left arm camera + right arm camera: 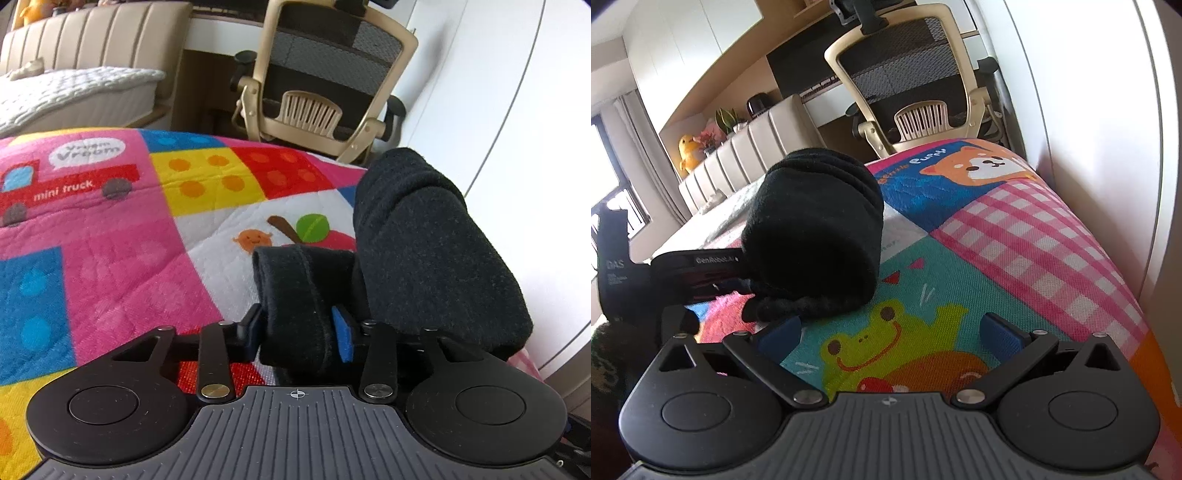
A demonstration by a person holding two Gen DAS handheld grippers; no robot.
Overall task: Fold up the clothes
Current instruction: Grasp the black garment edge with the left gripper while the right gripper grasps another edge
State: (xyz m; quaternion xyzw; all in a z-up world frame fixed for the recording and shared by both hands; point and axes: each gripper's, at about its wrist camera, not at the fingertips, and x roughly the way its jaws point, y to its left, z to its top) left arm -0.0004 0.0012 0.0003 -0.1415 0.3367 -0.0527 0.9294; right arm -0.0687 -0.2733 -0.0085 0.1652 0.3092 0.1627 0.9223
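Observation:
A dark fleece garment (432, 251) is doubled over into a thick roll on the colourful play mat (122, 236). My left gripper (297, 330) is shut on a band-like edge of that garment (295, 291), which passes between the blue pads. In the right wrist view the same dark garment (816, 232) bulges up at left centre, with the left gripper's body (676, 273) behind it. My right gripper (890, 332) is open above a frog print on the mat (1015, 236), just right of the garment and touching nothing.
A beige mesh office chair (325, 74) stands beyond the mat's far edge. A white wall (1089, 110) runs along the right side of the mat. A bed with a padded headboard (85, 40) lies at the back left. A patterned sleeve (605, 365) shows at lower left.

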